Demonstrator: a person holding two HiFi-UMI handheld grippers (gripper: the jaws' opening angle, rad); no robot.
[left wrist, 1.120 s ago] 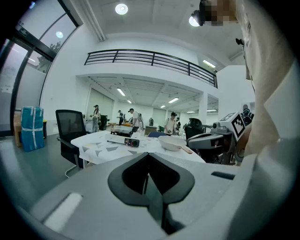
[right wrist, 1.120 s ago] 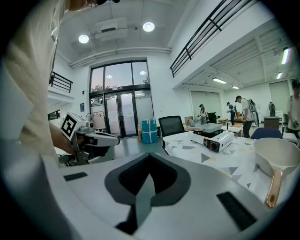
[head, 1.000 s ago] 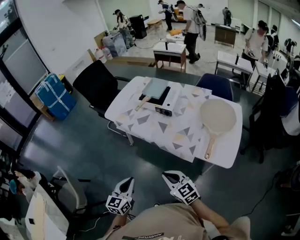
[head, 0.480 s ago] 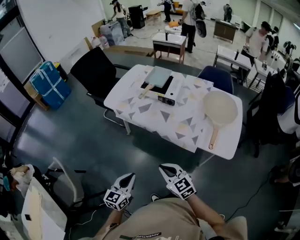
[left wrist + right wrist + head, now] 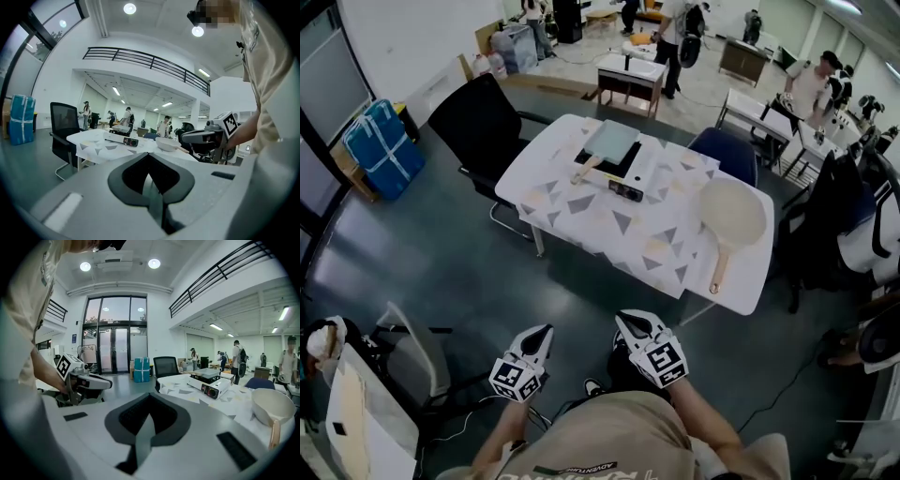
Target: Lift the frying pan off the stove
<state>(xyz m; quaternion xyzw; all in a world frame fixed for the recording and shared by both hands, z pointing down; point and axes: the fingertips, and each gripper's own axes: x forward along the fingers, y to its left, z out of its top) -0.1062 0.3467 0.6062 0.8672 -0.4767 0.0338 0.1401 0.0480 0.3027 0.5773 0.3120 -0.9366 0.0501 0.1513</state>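
On top of a portable gas stove (image 5: 628,189) at the far side of a table (image 5: 748,281) sits the frying pan (image 5: 614,139), a square grey pan. Its pale wooden handle (image 5: 584,170) sticks out past the stove's edge toward the table's near-left side. The stove is white with a dark control panel facing the person. It stands on a white tablecloth (image 5: 581,220) printed with grey and tan triangles.

To the right of the stove, apart from it, a round cream pan (image 5: 733,212) lies on the table. Its own wooden handle points toward the near edge.

A black office chair (image 5: 478,117) stands at the table's left and a blue chair (image 5: 724,150) behind it. A blue wrapped bundle (image 5: 382,145) rests by the left wall.

Well short of the table, over dark floor, the person holds both tools close to the chest. The left gripper (image 5: 541,336) has its jaws pressed together with nothing between them. The right gripper (image 5: 631,324), just beside it, is likewise closed and empty. Both point toward the table. Other people stand among desks in the background.
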